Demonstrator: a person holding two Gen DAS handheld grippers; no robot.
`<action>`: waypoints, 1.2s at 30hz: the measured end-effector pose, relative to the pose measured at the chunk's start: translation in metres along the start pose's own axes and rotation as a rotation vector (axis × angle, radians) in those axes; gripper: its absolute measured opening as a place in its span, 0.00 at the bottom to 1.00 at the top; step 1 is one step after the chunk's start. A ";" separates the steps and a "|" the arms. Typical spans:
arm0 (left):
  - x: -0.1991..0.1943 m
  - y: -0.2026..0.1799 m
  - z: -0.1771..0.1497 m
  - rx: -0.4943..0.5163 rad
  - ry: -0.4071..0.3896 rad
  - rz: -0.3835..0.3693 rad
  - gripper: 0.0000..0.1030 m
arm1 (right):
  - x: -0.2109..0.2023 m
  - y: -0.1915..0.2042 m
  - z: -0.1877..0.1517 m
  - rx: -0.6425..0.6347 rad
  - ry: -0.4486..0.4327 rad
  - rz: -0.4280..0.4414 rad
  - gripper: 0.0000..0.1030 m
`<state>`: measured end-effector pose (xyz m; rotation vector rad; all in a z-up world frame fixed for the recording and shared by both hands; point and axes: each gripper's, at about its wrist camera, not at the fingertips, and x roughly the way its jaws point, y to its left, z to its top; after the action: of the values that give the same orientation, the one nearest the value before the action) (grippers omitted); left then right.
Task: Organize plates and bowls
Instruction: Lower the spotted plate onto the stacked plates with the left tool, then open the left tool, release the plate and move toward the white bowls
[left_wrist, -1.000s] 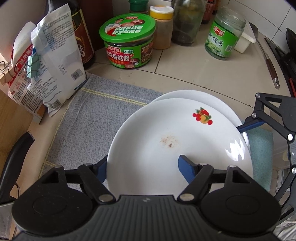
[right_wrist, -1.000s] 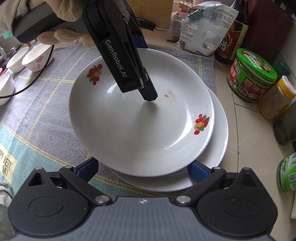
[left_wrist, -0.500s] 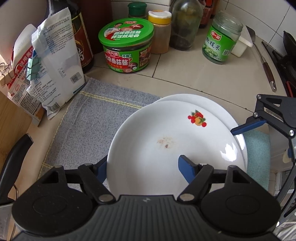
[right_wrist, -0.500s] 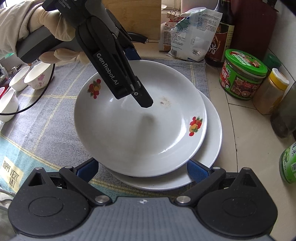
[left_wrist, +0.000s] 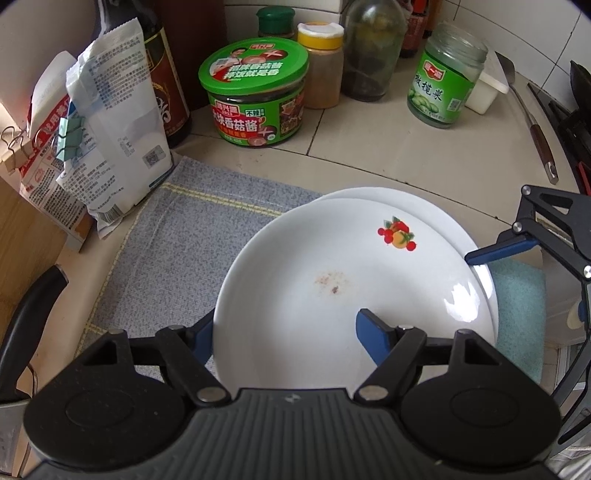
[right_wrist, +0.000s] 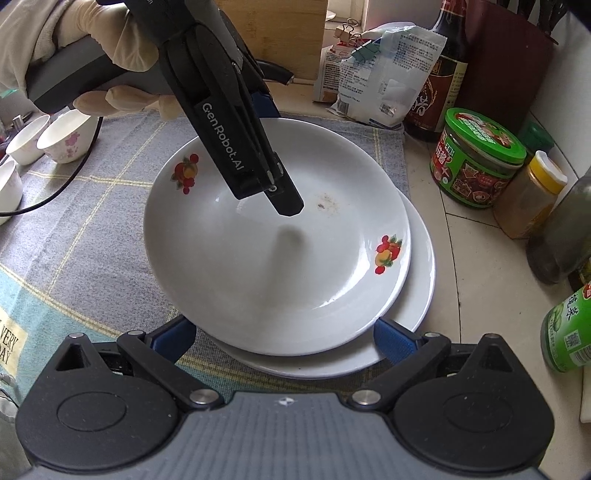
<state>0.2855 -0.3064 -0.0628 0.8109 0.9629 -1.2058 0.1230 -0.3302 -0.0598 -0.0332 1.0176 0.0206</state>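
Between the fingers of your left claw (left_wrist: 284, 332) sits the rim of the top plate (left_wrist: 332, 295): one blue pad reaches over the inside of the dish, the other goes under the outer edge, so the claw is clenched on that rim. The plate rests, shifted a little off centre, on a second plate (right_wrist: 421, 280), and both lie on the grey cloth (left_wrist: 177, 236) over the tabletop (left_wrist: 424, 162). Your right claw (right_wrist: 284, 338) hangs released at the near edge of the stack, its pads spread wide to either side and touching nothing. Treat the plate as glazed ceramic: stiff, fairly heavy for a rim grip, slick under the pads and quick to chip if it knocks its neighbour. Hold deep on the rim as you do now, or bring the right claw to the opposite edge to share the weight. A brownish smear marks the dish's middle, and fruit decals sit on its slope. Small bowls (right_wrist: 62, 140) wait at the cloth's far left. Readable writing: "GenRobot.AI" on the left claw's finger (right_wrist: 225, 140), Chinese characters on the green-lidded jar (left_wrist: 255, 92) and the green-labelled jar (left_wrist: 443, 88), and part of "VERY" and "DAY" on the cloth's corner.
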 end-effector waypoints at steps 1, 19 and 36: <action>0.000 0.000 0.000 -0.007 -0.003 0.000 0.74 | 0.000 0.001 0.000 0.001 -0.003 -0.005 1.00; 0.002 -0.010 -0.004 -0.122 -0.089 0.038 0.75 | -0.007 0.006 -0.006 -0.008 -0.008 -0.085 1.00; -0.033 -0.022 -0.021 -0.161 -0.274 0.136 0.91 | -0.027 0.011 -0.013 0.016 -0.049 -0.089 1.00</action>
<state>0.2577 -0.2785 -0.0406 0.5568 0.7564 -1.0736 0.0977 -0.3199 -0.0434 -0.0631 0.9660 -0.0678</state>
